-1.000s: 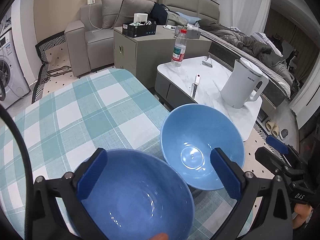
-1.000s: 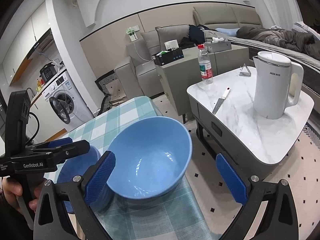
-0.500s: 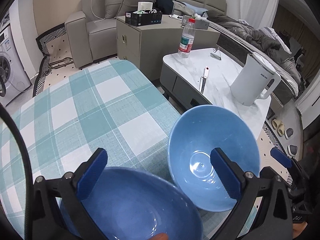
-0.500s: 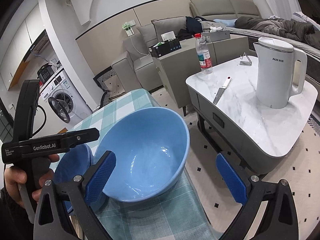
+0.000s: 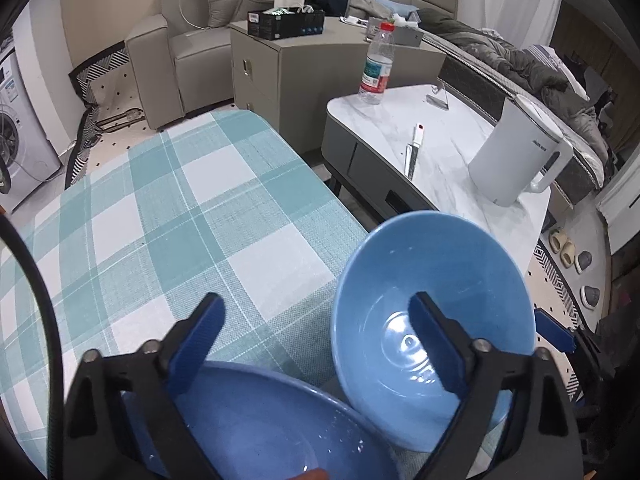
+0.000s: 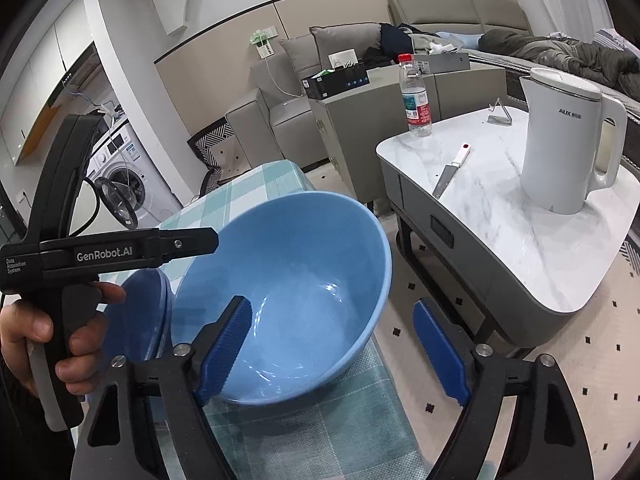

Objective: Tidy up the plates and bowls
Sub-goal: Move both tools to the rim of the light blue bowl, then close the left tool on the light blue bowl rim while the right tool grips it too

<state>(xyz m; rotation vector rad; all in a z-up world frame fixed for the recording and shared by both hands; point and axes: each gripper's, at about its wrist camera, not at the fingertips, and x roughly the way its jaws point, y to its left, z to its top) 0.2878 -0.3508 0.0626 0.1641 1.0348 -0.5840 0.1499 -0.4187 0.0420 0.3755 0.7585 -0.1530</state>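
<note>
Two blue bowls sat at the near right corner of the checked tablecloth (image 5: pixel 168 216); the darker bowl (image 5: pixel 256 424) lay nearest, the lighter bowl (image 6: pixel 280 292) just right of it. The left gripper (image 5: pixel 316 340) was closing over the darker bowl's rim, not yet pressing; the right gripper (image 6: pixel 332 348) was closing astride the lighter bowl's right wall, pads apart from it.

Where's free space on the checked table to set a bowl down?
Free: the checked cloth from the left gripper out to the far edge by the sofa. Crowded: the near right corner, where the light blue bowl and darker bowl sit side by side under both closing grippers, right gripper included.
</note>
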